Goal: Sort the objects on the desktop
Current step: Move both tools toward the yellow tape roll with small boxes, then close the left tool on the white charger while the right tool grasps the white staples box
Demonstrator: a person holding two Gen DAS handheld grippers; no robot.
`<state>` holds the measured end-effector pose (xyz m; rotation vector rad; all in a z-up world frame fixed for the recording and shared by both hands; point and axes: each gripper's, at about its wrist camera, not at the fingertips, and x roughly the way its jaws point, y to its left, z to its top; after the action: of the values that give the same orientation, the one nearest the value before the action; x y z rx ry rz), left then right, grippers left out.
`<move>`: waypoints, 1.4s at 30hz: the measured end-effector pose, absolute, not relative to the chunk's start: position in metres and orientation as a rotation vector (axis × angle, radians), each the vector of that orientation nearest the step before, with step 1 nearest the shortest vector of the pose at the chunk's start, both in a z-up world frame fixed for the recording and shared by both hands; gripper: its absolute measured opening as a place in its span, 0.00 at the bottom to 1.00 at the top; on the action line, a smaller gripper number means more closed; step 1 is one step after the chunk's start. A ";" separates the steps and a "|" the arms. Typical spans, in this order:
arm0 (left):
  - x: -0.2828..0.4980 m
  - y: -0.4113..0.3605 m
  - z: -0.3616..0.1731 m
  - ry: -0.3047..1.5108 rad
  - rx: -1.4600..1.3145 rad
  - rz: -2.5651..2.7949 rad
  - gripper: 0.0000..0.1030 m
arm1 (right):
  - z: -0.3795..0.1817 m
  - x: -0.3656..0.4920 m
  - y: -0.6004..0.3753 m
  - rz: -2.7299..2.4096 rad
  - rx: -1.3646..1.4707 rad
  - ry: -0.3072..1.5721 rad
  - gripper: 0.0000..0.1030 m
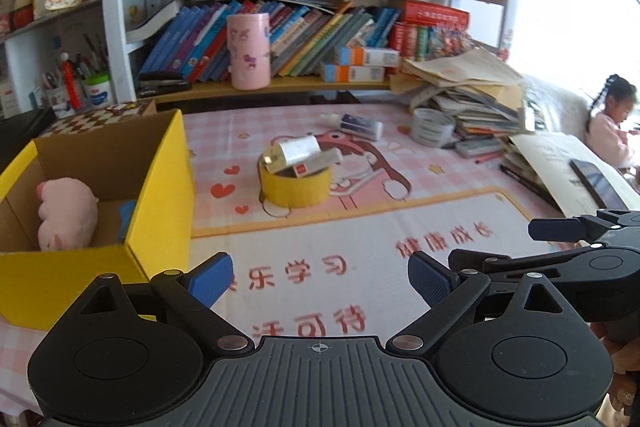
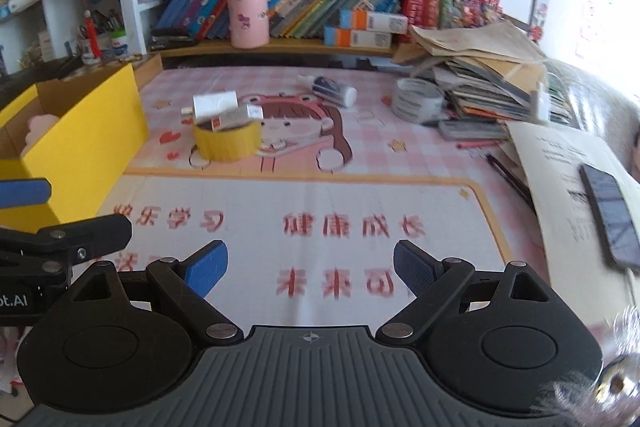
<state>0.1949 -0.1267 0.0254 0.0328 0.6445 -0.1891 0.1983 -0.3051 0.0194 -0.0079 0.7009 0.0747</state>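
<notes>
Hand-held grippers (image 1: 320, 279) (image 2: 310, 267) spread — (empty) — over mat (image 2: 320, 195).

One yellow box (image 1: 160, 187) containing one pink plush toy (image 1: 66, 213). Two tape rolls: one yellow (image 1: 296, 187), one grey (image 1: 432, 126). Two small packs (image 1: 300, 157) atop the yellow roll. One glue tube (image 1: 360, 125). One pink canister (image 1: 249, 51). Two grippers, left (image 1: 320, 277) and right (image 2: 310, 267).
</notes>
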 end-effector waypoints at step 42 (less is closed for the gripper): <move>0.405 -0.133 -0.010 0.830 -0.148 -0.034 0.68 | -0.020 0.390 -0.286 0.527 -0.042 0.655 0.51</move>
<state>0.4053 -0.1332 -0.0097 -0.1485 0.8302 -0.0342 0.3899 -0.2857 -0.0195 -0.0419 0.6555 0.5271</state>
